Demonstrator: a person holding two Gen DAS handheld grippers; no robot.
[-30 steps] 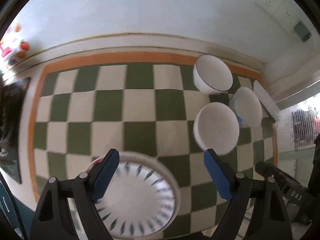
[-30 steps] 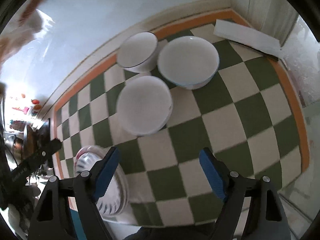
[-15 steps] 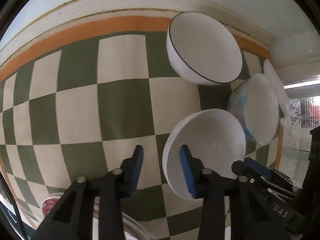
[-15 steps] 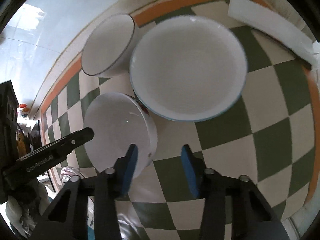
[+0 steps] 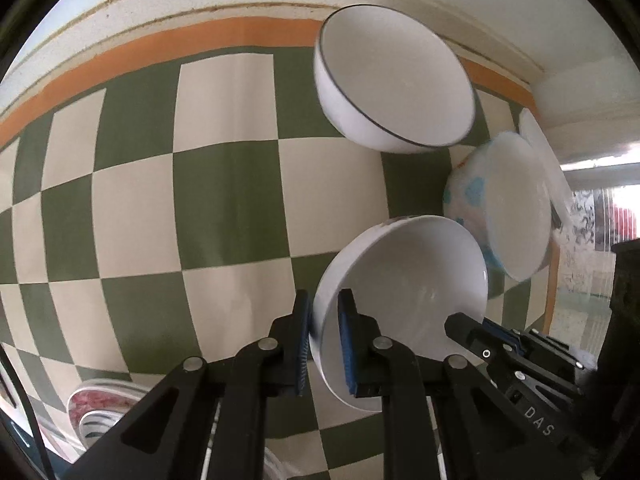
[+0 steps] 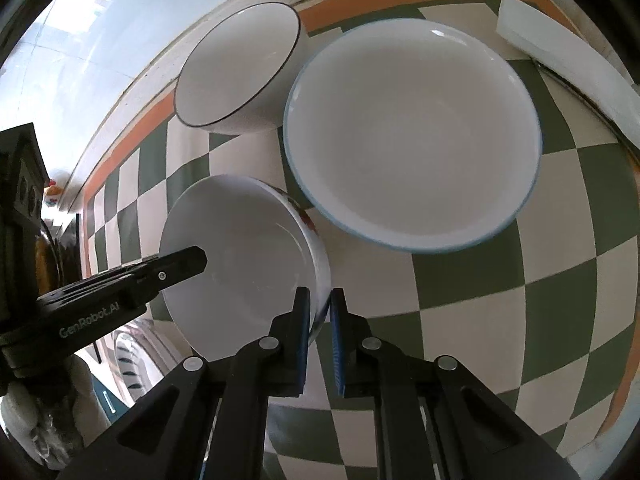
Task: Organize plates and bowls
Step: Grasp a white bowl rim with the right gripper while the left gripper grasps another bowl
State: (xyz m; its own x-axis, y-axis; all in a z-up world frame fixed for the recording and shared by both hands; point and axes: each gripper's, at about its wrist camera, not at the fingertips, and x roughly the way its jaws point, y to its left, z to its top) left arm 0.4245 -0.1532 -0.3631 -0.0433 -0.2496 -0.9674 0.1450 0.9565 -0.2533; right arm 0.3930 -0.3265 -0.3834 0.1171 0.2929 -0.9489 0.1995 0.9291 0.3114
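Left wrist view: small white bowl (image 5: 404, 292) sits near-right on the checkered cloth (image 5: 224, 184); left gripper (image 5: 323, 344) is clamped on its left rim, one pad inside and one outside; right gripper (image 6: 320, 322) is pinched on the opposite rim, wall between its pads. Bowl looks tilted, possibly already off the cloth; can't tell for sure. Blue-rimmed bowl (image 6: 412, 136) is just beside it to the far right; black-rimmed bowl (image 6: 240, 68) is further back by the orange border; patterned plates (image 5: 96, 412) stack at the near-left edge.

Judgement: step is a two-handed lift for nesting; raise both sides level and together; keep squeeze steady since glazed rims slip; clear the blue-rimmed bowl's edge before lowering in centred.
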